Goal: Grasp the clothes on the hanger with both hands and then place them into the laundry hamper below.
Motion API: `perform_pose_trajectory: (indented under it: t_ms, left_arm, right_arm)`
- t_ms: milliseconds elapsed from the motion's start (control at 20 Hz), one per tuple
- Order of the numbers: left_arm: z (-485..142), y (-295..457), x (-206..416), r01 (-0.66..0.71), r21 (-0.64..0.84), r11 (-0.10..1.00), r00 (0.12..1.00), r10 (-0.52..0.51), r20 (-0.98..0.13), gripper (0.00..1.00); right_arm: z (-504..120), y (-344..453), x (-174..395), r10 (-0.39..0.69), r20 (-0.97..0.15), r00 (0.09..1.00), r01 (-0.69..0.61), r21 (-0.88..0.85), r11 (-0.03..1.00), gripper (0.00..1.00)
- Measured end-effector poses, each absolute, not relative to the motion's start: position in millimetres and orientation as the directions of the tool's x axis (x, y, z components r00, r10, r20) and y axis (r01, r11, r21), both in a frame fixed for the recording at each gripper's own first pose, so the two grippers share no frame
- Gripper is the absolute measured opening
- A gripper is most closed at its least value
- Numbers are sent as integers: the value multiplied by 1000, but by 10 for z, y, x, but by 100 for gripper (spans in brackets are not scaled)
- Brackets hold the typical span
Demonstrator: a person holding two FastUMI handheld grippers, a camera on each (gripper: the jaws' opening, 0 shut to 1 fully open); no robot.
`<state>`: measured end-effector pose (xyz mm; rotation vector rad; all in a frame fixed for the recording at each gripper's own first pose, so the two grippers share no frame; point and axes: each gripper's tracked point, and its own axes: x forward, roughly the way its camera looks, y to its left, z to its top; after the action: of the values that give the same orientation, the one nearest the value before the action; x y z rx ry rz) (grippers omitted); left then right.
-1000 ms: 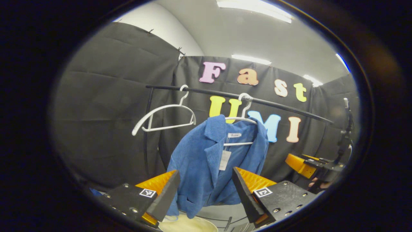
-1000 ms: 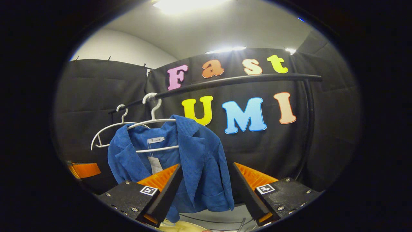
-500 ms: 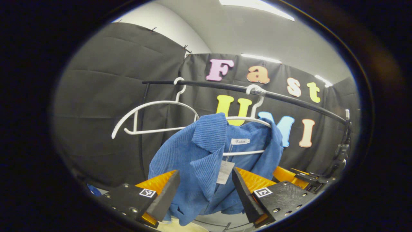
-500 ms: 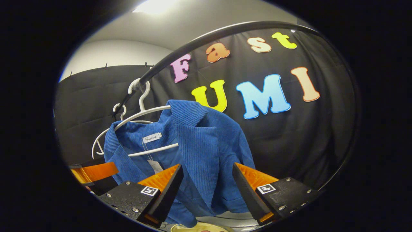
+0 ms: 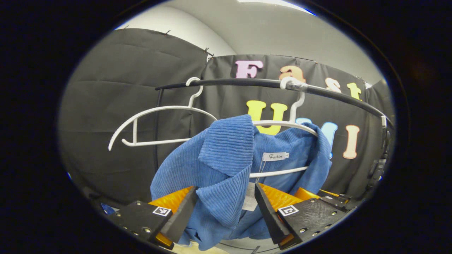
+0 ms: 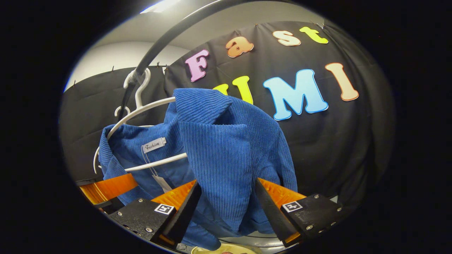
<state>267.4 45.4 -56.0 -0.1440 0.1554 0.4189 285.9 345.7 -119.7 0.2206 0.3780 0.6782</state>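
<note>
Both grippers face the hanging jacket, one at each lapel, fingers spread and holding nothing.

The blue ribbed corduroy jacket (image 5: pixel 226 165) hangs on a white plastic hanger (image 5: pixel 282 123) hooked over the black clothes rail (image 5: pixel 240 83), its long axis running from 12 o'clock down to 6 o'clock. In the left gripper view, the left gripper (image 5: pixel 226 208) has a folded lapel lying between its released fingers, cloth close to both but clamped by neither. In the right gripper view, the right gripper (image 6: pixel 227 208) stands likewise, the other lapel dropping from 12 o'clock into its open gap. Neither looks clearly nearer; each seems set to close on its own lapel. An empty white hanger (image 5: pixel 159 123) hangs on the rail at 10 o'clock in the left gripper view. A pale rim at 6 o'clock (image 6: pixel 226 249) is probably the hamper.
</note>
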Motion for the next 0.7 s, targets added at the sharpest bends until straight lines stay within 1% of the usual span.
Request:
perform_pose_trajectory:
  t_ms: [200,250,300,350,400,450,500,550,600,650,700]
  left_arm:
    - [-590,500,2730,-444,-115,889,889,421,-181,92]
    - [-583,525,2734,-450,-111,886,886,428,-178,92]
    - [-583,543,2721,-459,-109,882,882,437,-175,78]
    - [-574,545,2692,-461,-112,880,882,439,-174,65]
    - [-573,581,2654,-477,-112,872,874,456,-170,52]
    - [-575,665,2589,-513,-105,852,854,494,-165,38]
    - [-542,679,2543,-517,-114,849,853,498,-158,25]
    - [-546,640,2563,-494,-131,860,867,475,-150,12]
    - [-564,594,2590,-478,-139,867,875,458,-153,13]
    - [-573,590,2593,-463,-141,875,883,442,-155,12]
    - [-561,600,2585,-448,-145,882,891,427,-151,12]
  right_arm:
    - [-1178,3542,2923,649,-260,715,-556,350,754,94]
    - [-1185,3569,2911,654,-265,709,-562,348,750,88]
    - [-1189,3596,2892,658,-271,703,-569,341,748,84]
    - [-1168,3607,2864,665,-271,696,-578,336,743,72]
    - [-1155,3638,2840,674,-269,687,-589,337,735,65]
    - [-1141,3666,2819,680,-269,682,-592,342,729,46]
    - [-1126,3675,2823,678,-267,685,-590,343,731,31]
    - [-1120,3659,2834,671,-266,693,-582,342,737,17]
    - [-1105,3640,2853,667,-265,696,-576,348,740,14]
    - [-1108,3603,2882,674,-263,690,-578,361,732,7]
    - [-1107,3594,2897,690,-262,675,-585,379,717,5]
